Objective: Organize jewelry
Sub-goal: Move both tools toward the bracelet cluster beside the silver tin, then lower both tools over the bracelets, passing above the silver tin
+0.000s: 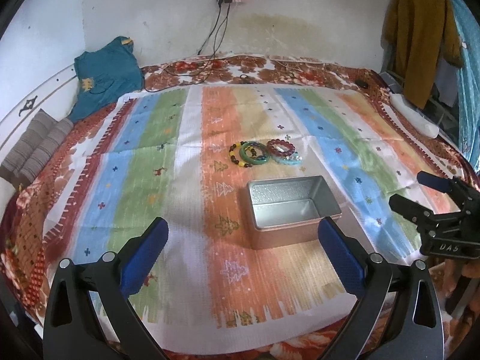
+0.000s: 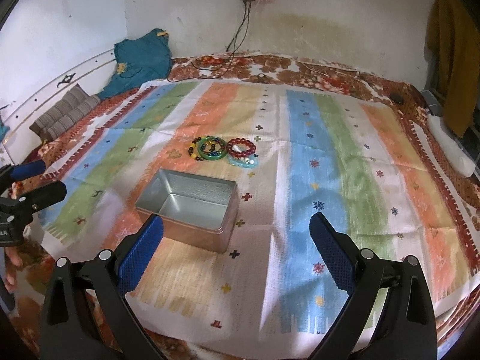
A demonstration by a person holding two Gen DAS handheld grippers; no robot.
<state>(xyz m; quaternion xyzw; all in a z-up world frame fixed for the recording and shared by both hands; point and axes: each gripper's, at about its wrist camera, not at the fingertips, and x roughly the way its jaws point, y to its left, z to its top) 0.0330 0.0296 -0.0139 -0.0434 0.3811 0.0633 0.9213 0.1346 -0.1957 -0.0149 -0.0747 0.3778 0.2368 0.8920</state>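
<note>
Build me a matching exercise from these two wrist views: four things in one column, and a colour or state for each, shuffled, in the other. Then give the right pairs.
Things
1. metal tin
2. bangle
3. red bead bracelet
4. left gripper

Colour or state
A. open, holding nothing
B. solid green ring
C. lidless and empty
D. dark red round beads

Pairs: 1-C, 2-B, 3-D, 4-A

The jewelry lies in a cluster on the striped cloth, just beyond the tin, and none of it is in the tin yet.
</note>
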